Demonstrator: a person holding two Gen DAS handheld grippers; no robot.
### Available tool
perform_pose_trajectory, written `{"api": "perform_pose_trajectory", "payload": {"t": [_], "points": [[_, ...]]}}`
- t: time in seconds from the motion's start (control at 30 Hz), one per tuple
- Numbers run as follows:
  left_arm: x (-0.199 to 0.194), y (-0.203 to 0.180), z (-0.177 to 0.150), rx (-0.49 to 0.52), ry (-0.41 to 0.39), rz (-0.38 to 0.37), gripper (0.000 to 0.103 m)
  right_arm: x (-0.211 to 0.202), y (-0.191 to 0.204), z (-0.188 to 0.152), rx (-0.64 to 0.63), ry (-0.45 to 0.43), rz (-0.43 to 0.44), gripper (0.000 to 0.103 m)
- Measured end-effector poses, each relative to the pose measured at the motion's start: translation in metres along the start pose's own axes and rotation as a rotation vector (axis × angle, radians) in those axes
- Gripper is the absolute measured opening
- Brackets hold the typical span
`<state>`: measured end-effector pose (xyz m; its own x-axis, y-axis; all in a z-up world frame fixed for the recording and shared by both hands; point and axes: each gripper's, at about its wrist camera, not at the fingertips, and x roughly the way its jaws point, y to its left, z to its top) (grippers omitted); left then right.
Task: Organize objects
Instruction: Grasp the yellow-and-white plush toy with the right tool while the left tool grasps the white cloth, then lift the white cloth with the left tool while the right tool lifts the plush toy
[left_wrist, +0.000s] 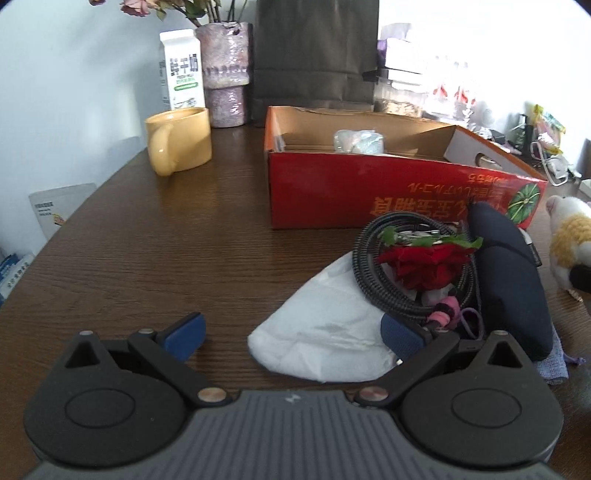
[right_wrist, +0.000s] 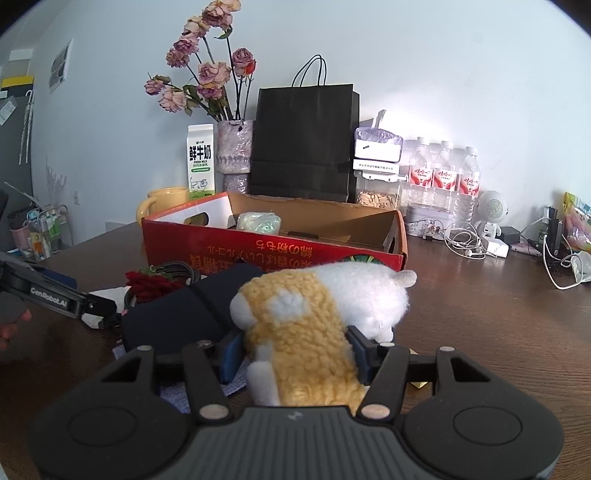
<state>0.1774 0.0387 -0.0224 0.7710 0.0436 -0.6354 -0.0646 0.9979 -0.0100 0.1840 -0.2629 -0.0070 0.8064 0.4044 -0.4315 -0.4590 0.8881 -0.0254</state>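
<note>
1. Blue pads of our right gripper (right_wrist: 293, 354) pinch the plush toy (right_wrist: 314, 314), which lies on the table (right_wrist: 480, 332) just beside the red box (right_wrist: 258, 254).
2. Our left gripper (left_wrist: 291, 334) is spread wide over the white mask (left_wrist: 325, 332).
3. One pale bundle (right_wrist: 258, 221) is boxed; we judge the cable (left_wrist: 373, 273), rose (left_wrist: 424, 266) and dark pouch (left_wrist: 509, 280) remain.

Cluttered wooden table (left_wrist: 184, 240), red box (left_wrist: 351, 184)

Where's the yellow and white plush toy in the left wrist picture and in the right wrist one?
Left wrist: plush toy at the far right edge, partly cut off.
Right wrist: plush toy centre foreground, between the right gripper pads.
Shared landmark: red cardboard box behind it.
</note>
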Motion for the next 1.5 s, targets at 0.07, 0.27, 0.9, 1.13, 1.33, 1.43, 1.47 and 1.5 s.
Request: {"api": "perform_pose_trajectory", "payload": {"t": [0.07, 0.27, 0.9, 1.13, 1.33, 1.43, 1.47, 1.5], "points": [[0.001, -0.001, -0.002, 0.006, -0.002, -0.004, 0.099, 0.001, 0.0, 0.001, -0.002, 0.005, 0.001, 0.056], [-0.004, -0.003, -0.006, 0.014, -0.03, -0.025, 0.073, 0.002, 0.0, 0.0, -0.002, 0.009, 0.0, 0.057], [-0.022, 0.009, -0.007, -0.02, -0.075, 0.007, 0.101, 0.001, 0.0, -0.001, -0.001, 0.015, -0.003, 0.057], [-0.001, 0.005, 0.002, 0.028, -0.009, 0.009, 0.103, 0.001, -0.001, 0.0, 0.001, 0.015, -0.002, 0.057], [0.005, 0.007, -0.002, 0.047, 0.01, -0.029, 0.103, 0.002, -0.001, 0.0, 0.006, 0.017, 0.001, 0.057], [0.005, 0.007, -0.003, 0.044, -0.001, -0.025, 0.097, 0.002, -0.001, 0.0, 0.006, 0.017, 0.002, 0.057], [0.004, 0.007, -0.003, 0.041, -0.01, -0.022, 0.092, 0.002, -0.001, 0.0, 0.007, 0.017, 0.002, 0.057], [0.003, 0.007, -0.003, 0.037, -0.012, -0.023, 0.091, 0.002, -0.001, 0.0, 0.007, 0.017, 0.001, 0.057]]}}
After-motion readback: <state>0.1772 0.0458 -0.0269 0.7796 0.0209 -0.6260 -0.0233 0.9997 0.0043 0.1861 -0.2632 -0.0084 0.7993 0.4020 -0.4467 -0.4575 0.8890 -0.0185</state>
